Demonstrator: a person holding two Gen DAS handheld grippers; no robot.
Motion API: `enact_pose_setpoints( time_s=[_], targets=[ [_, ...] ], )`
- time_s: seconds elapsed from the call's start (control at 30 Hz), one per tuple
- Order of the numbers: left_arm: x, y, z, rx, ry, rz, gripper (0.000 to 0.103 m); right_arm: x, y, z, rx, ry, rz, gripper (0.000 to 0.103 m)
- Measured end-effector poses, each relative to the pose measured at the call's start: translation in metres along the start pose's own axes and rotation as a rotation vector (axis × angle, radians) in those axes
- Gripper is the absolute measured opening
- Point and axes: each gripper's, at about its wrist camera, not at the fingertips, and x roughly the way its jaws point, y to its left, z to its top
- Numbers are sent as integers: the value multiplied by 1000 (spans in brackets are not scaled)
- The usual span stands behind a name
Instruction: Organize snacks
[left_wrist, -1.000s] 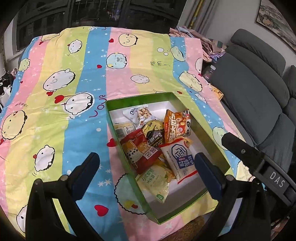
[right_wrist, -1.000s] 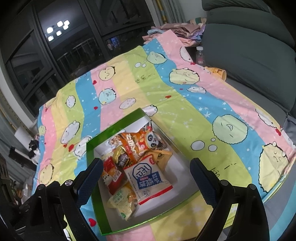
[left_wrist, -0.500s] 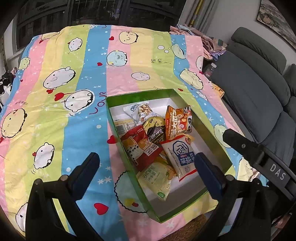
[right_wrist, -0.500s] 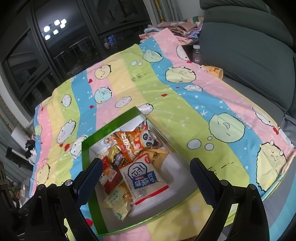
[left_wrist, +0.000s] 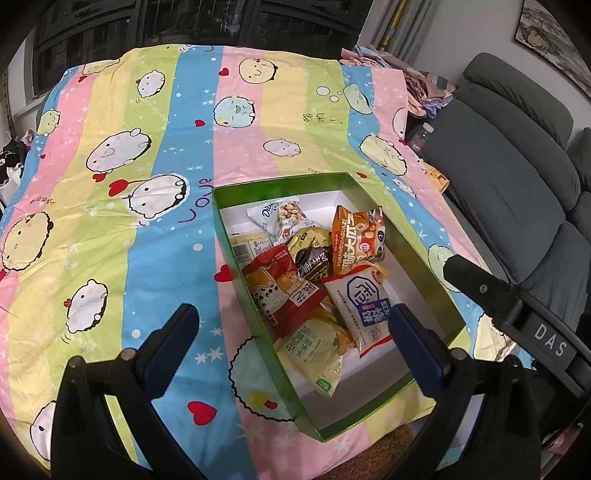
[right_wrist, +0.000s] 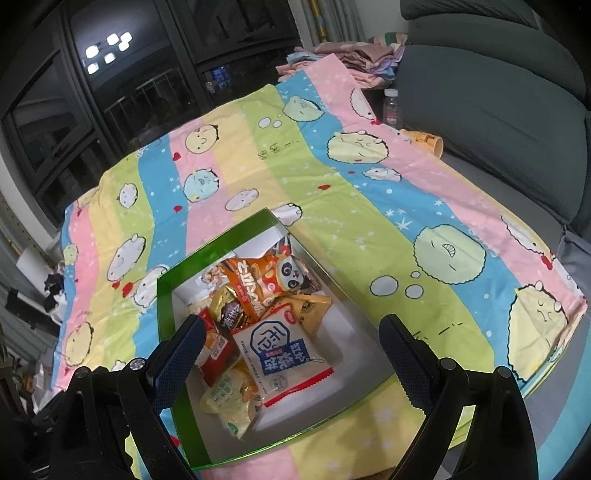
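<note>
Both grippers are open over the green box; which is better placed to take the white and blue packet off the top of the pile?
Probably right: the white and blue packet sits centred between the right gripper jaws; the left gripper frames mostly the red packet.

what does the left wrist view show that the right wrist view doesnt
Only the left wrist view shows the right gripper from the side, at the right edge, and a framed picture on the wall.

Only the right wrist view shows a yellow cup by the sofa and window reflections of lights.

Both show the green box of snack packets on the striped cartoon cloth, the white and blue packet, the grey sofa, and open fingers holding nothing.
</note>
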Motion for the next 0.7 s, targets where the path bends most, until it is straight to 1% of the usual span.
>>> enact_pose_setpoints(
  time_s=[0.7],
  targets=[
    [-2, 2, -2, 1, 10, -8, 102, 3, 2, 0, -13, 7, -22, 95]
  ],
)
